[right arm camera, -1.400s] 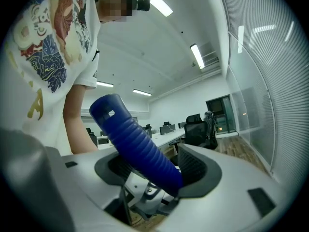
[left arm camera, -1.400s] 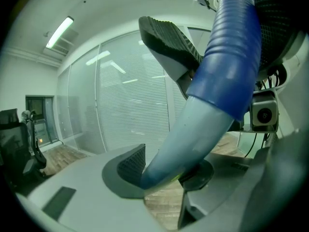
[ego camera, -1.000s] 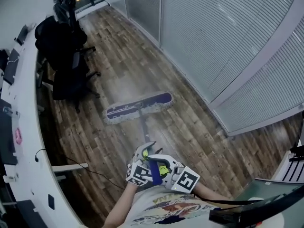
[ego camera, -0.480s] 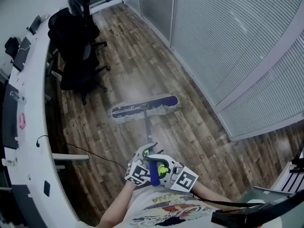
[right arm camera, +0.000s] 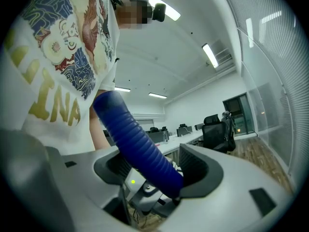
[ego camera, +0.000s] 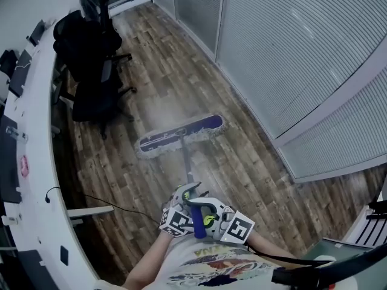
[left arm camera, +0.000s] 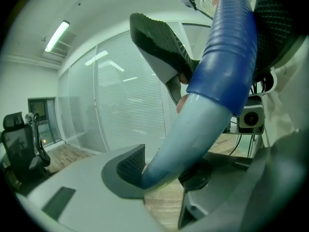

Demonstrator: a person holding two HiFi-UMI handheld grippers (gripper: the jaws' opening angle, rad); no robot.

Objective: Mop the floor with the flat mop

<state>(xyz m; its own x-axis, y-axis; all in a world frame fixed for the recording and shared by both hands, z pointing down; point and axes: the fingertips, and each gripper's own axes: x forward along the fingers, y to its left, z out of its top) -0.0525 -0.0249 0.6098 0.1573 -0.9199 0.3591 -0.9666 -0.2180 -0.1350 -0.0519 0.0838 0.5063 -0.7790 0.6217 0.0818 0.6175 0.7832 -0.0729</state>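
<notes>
Floorboards point(ego camera: 254, 162) under flat mop point(ego camera: 180, 135); left gripper point(left arm camera: 164, 170), right gripper point(right arm camera: 153, 170) (jaws just widening) clamp handle point(right arm camera: 140, 144).

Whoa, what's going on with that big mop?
A person is mopping the wooden floor. The left tongs and right tongs both grip the mop handle, and the mop head lies flat on the boards ahead. The right tongs have just been opening slightly, with the blue grip between them.
</notes>
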